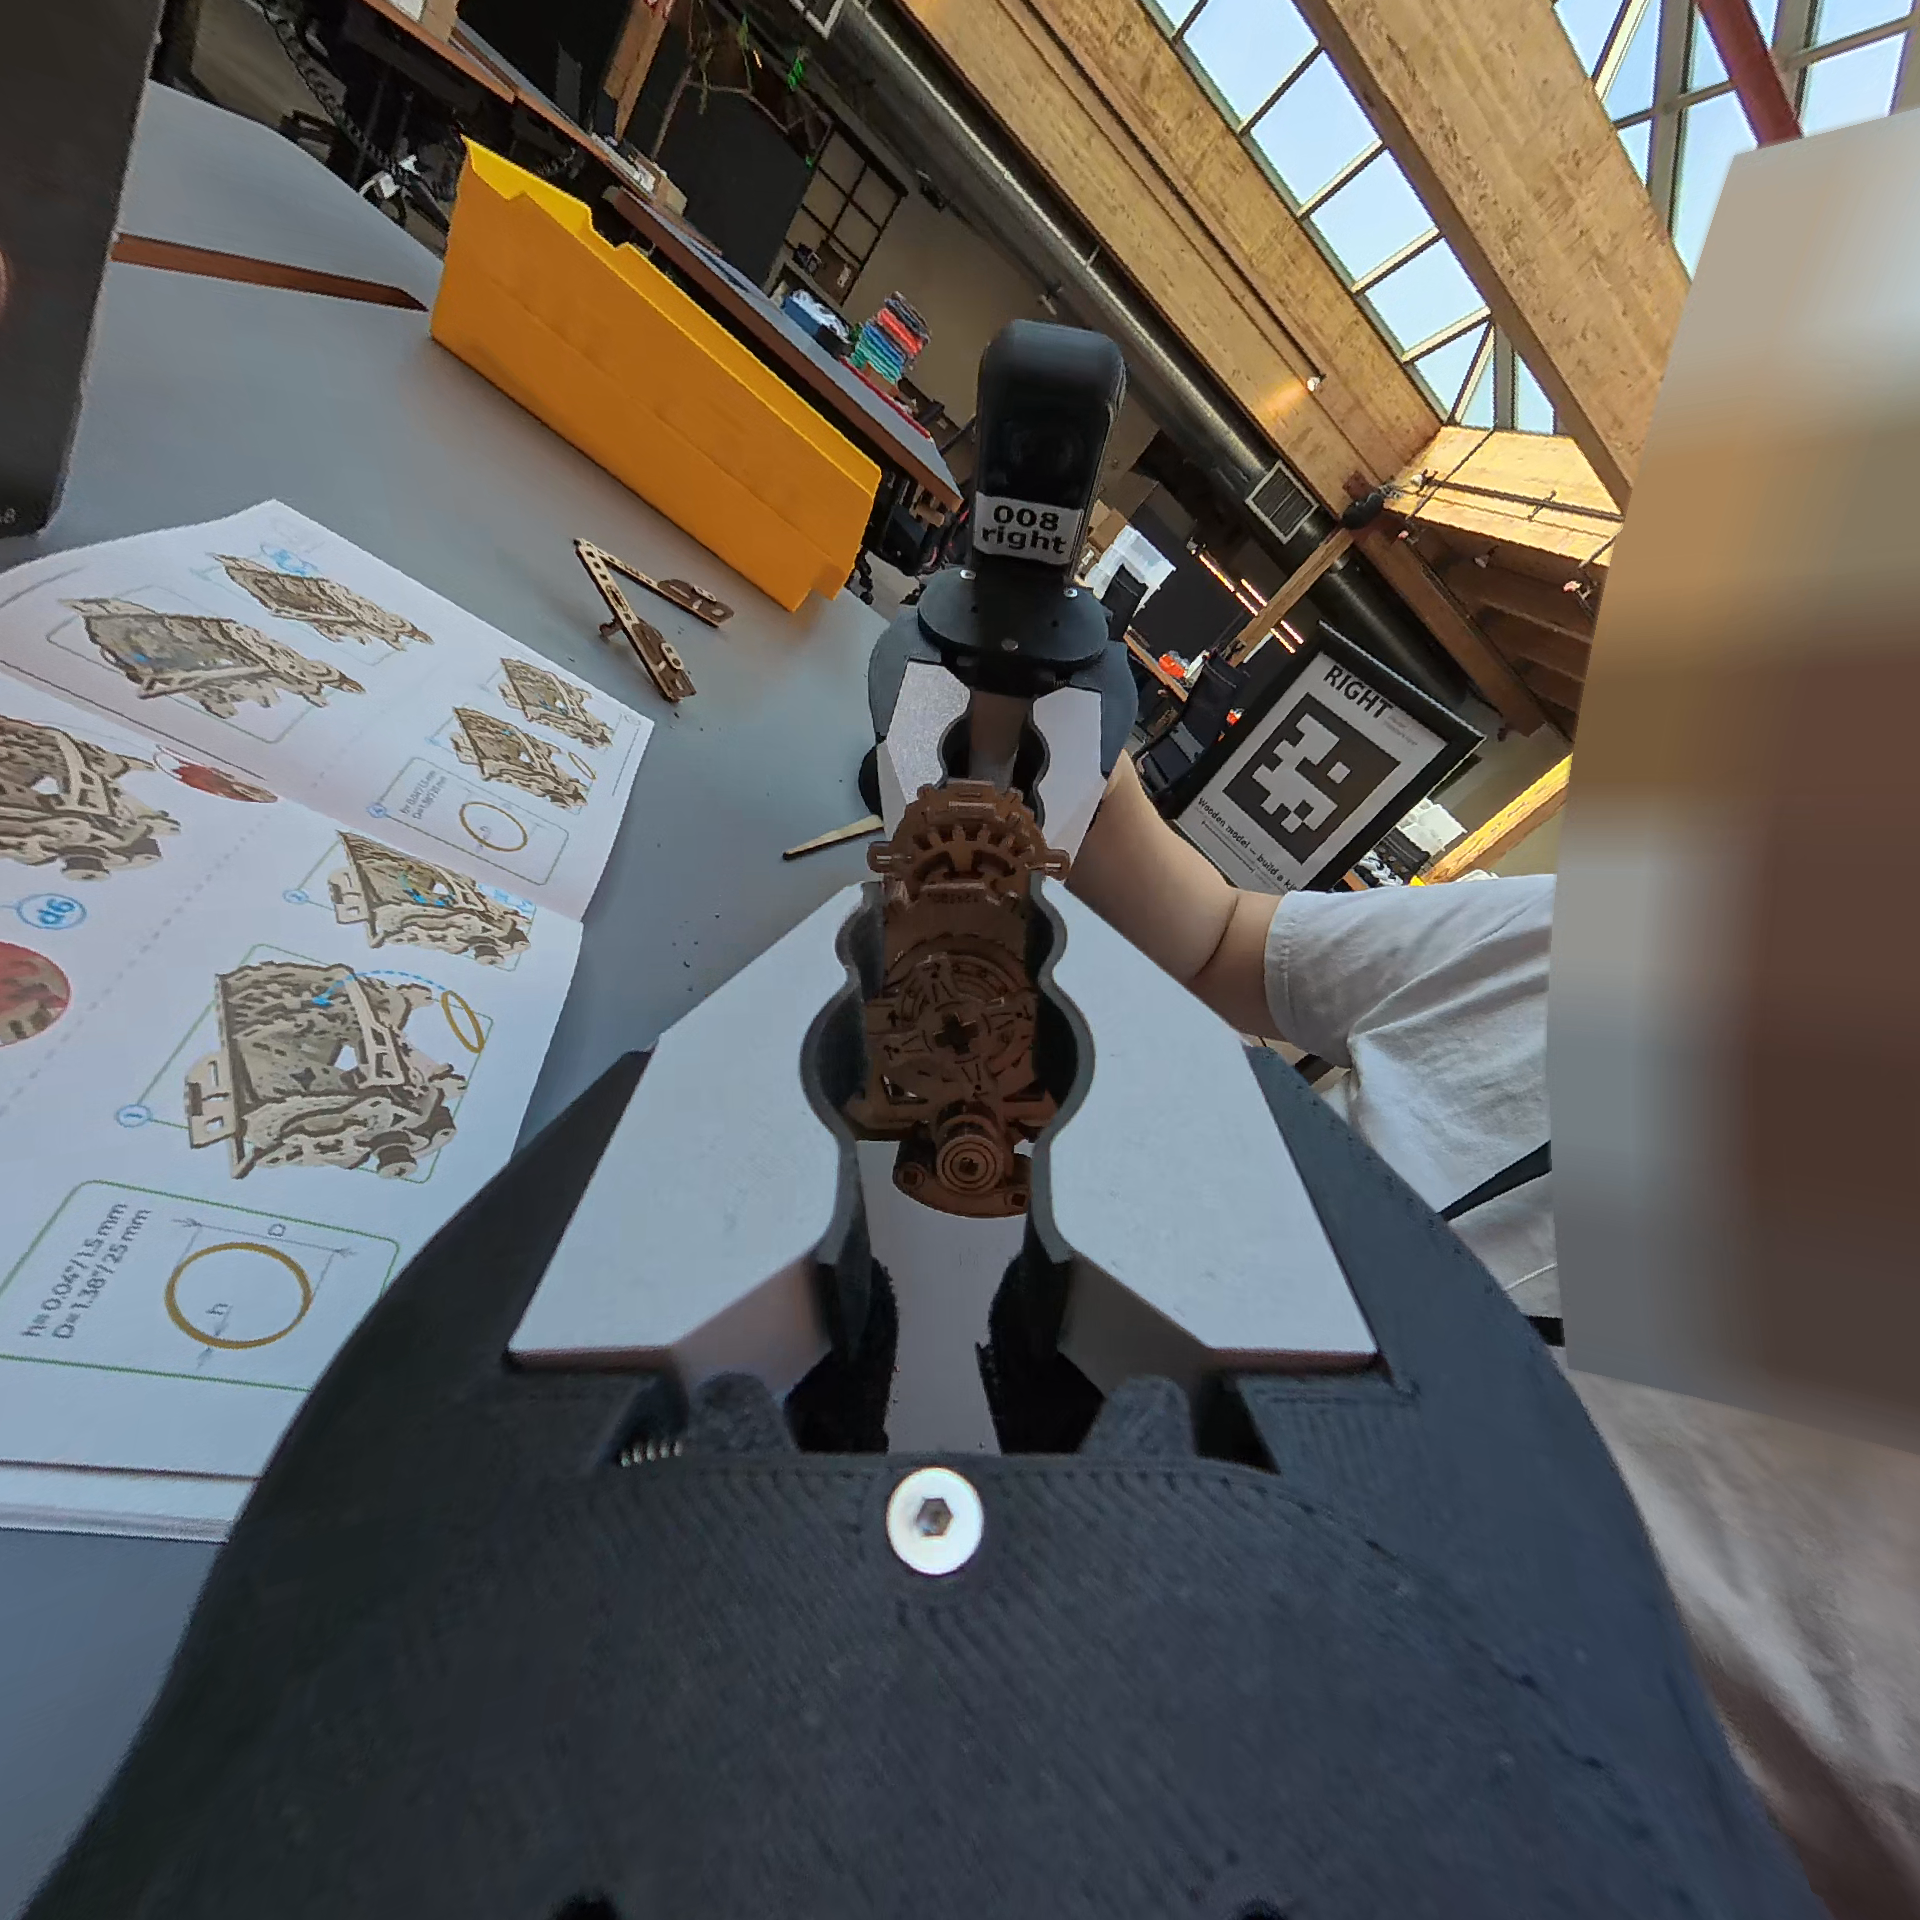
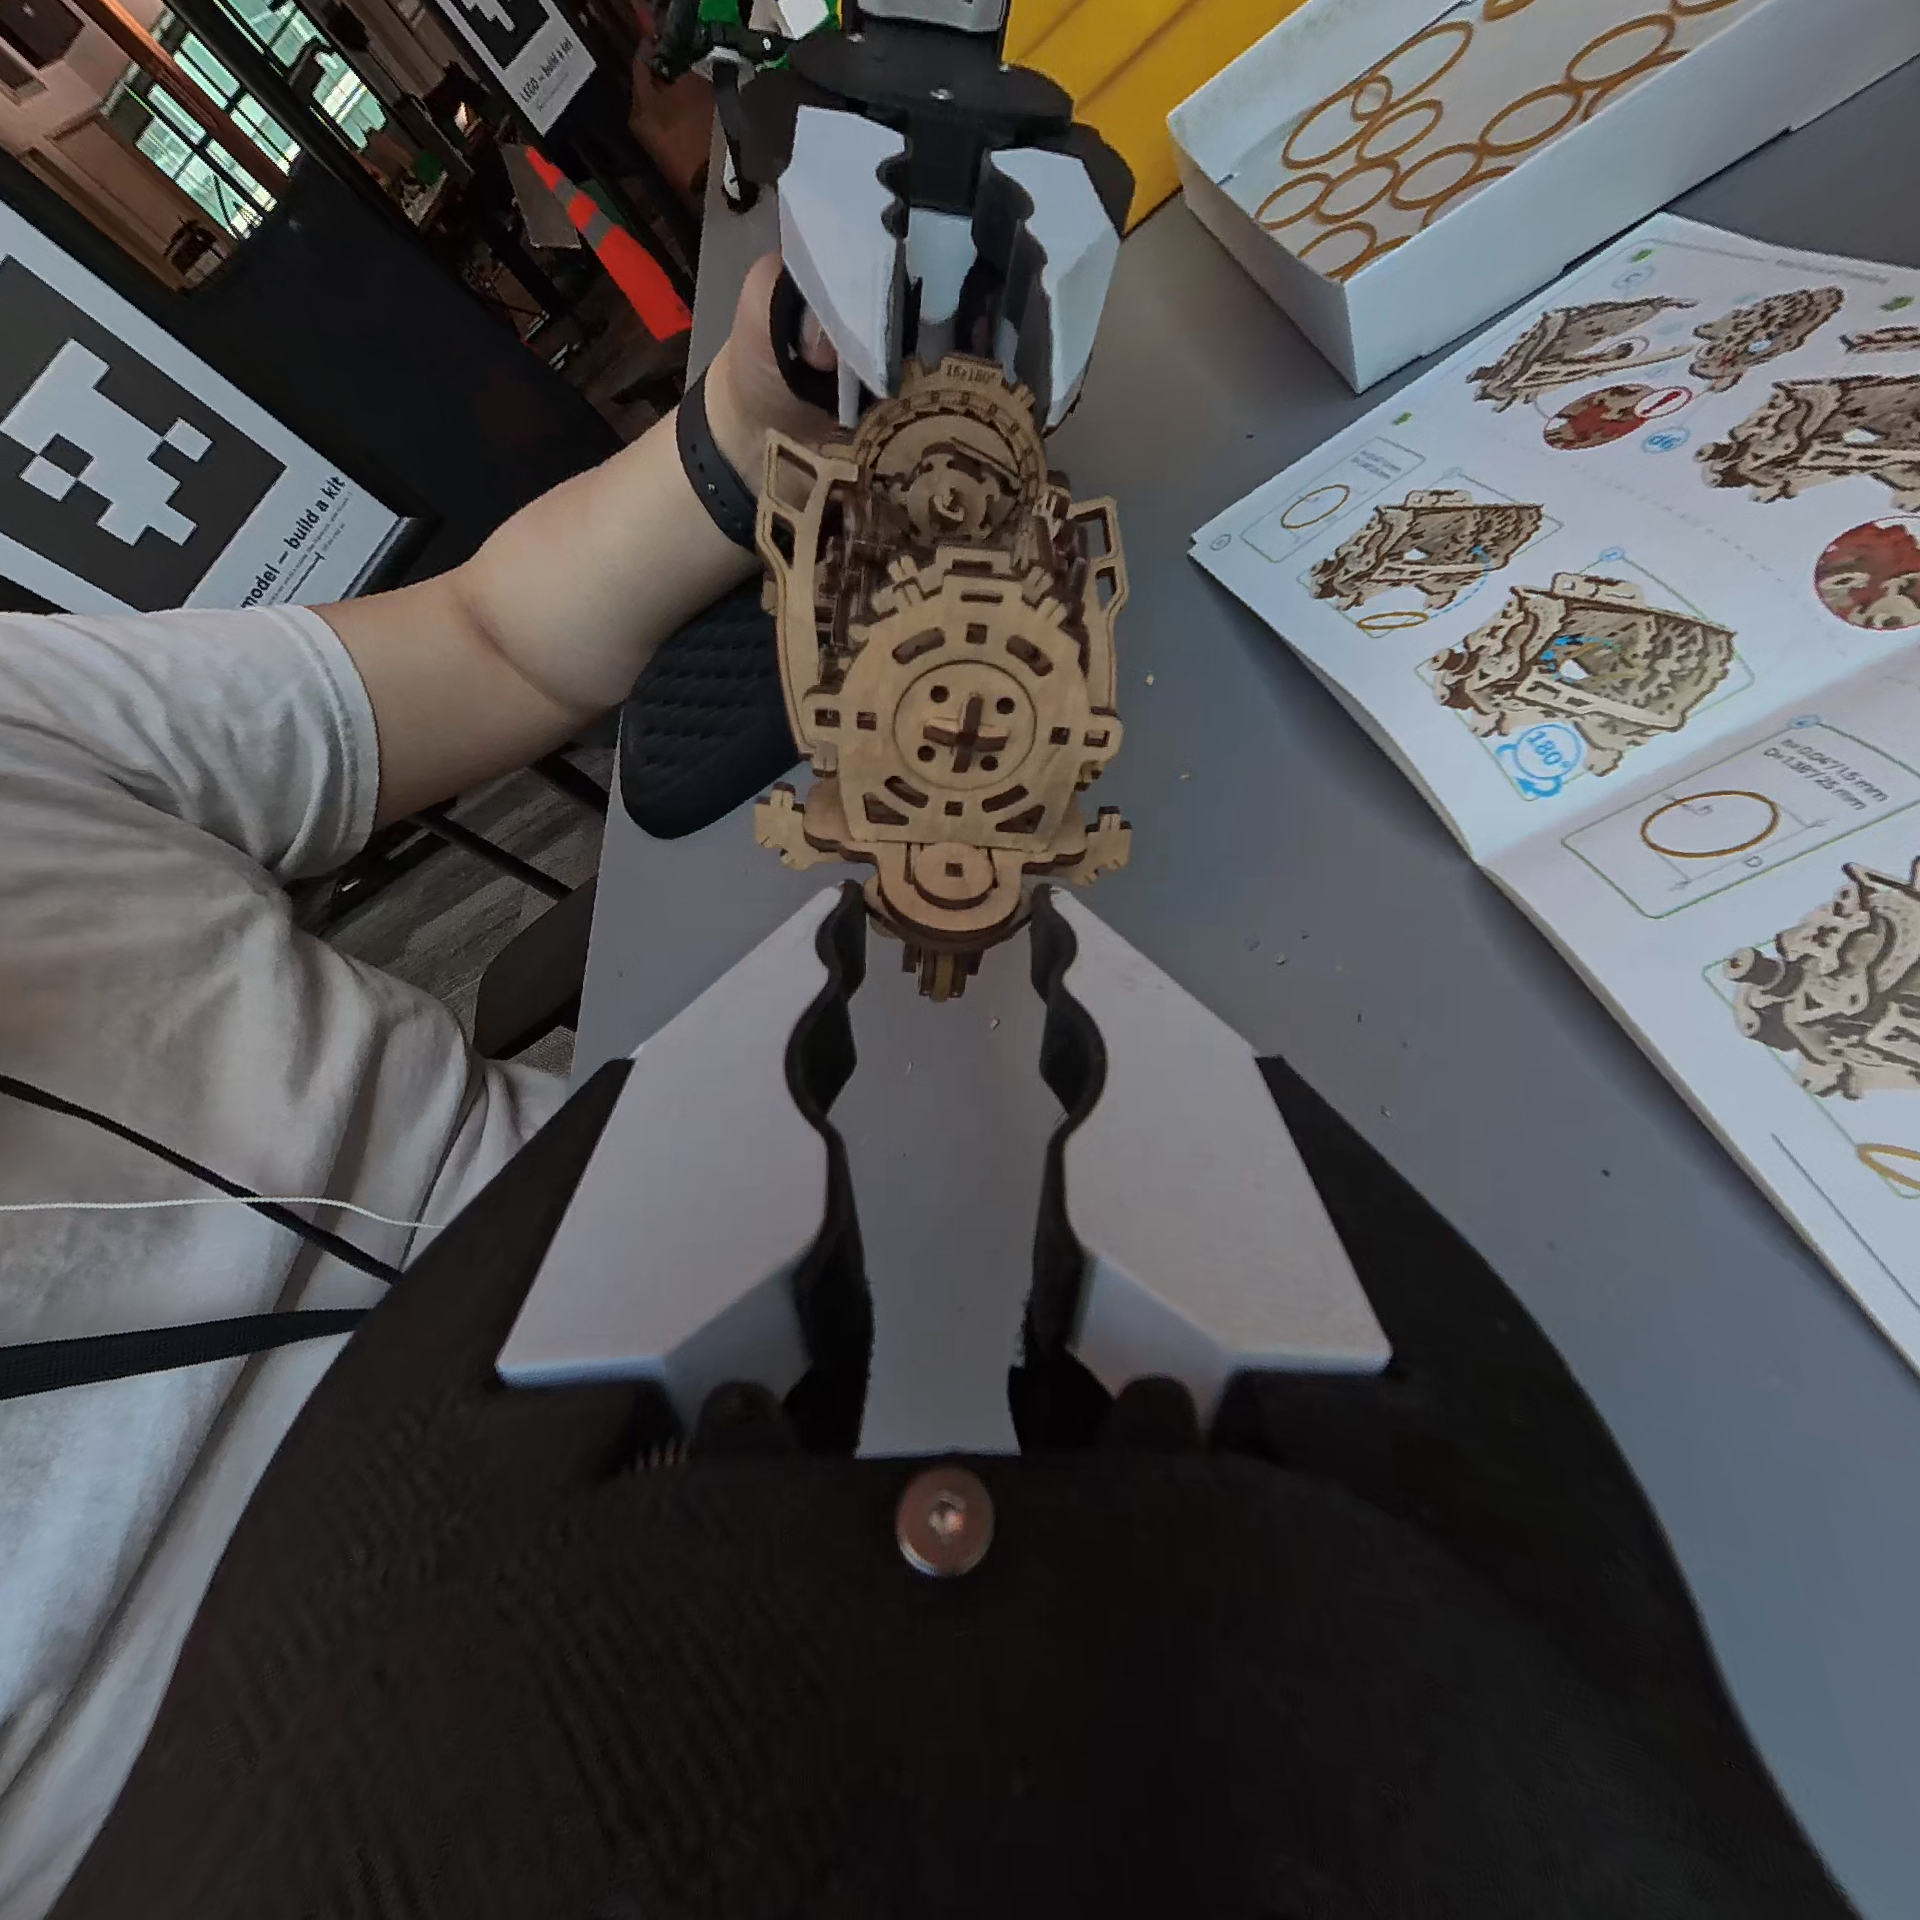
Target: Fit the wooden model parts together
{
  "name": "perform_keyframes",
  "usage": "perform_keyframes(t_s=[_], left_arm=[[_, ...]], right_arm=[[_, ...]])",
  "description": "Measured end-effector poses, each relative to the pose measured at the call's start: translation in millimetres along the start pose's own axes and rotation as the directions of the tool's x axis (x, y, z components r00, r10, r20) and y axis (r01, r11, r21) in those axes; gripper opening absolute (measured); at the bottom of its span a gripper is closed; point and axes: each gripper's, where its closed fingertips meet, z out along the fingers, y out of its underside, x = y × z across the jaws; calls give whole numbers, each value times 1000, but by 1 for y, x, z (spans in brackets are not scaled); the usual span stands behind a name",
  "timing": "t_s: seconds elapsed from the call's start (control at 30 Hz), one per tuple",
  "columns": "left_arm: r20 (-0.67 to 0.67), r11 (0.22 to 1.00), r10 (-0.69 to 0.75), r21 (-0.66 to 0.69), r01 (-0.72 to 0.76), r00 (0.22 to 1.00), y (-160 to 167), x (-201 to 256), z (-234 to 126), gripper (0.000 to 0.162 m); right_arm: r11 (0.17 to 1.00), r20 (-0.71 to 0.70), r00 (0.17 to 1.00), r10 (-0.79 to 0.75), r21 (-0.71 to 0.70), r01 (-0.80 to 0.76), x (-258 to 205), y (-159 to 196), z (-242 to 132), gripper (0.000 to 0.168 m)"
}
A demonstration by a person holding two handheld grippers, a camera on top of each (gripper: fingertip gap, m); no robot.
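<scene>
**Midair, model pinched from both ends**

Both tongs face each other above the grey table (image 2: 1351, 1039). Left gripper (image 1: 951, 1049) pinches the wooden model (image 2: 940, 665) along its body; right gripper (image 2: 940, 925) nips its lower tip, likely steadying it for fitting. An instruction booklet (image 1: 312, 935) lies open beside it, loose wooden struts (image 1: 649, 613) and a yellow bin (image 1: 644, 384) beyond. Workshop with timber ceiling and skylights.

Grey tabletop (image 1: 343, 416) bearing an open instruction booklet (image 1: 260, 935); yellow bin (image 1: 644, 384) behind it; white box (image 2: 1558, 239) of rubber rings (image 2: 1455, 114) beside the booklet; marker board (image 1: 1320, 774) beyond the edge.
</scene>
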Motion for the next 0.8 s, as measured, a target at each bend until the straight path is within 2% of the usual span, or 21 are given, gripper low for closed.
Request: perform_keyframes(t_s=[0.37, 0.8], left_arm=[[-1, 989, -48, 138, 48, 999, -21, 4, -4, 24], [-10, 973, -89, 211, 89, 996, -30, 5, -5, 24]], right_arm=[[990, 46, 999, 20, 135, -26, -2, -20, -11, 31], [988, 42, 999, 1, 153, -7, -3, -22, -9, 31]])
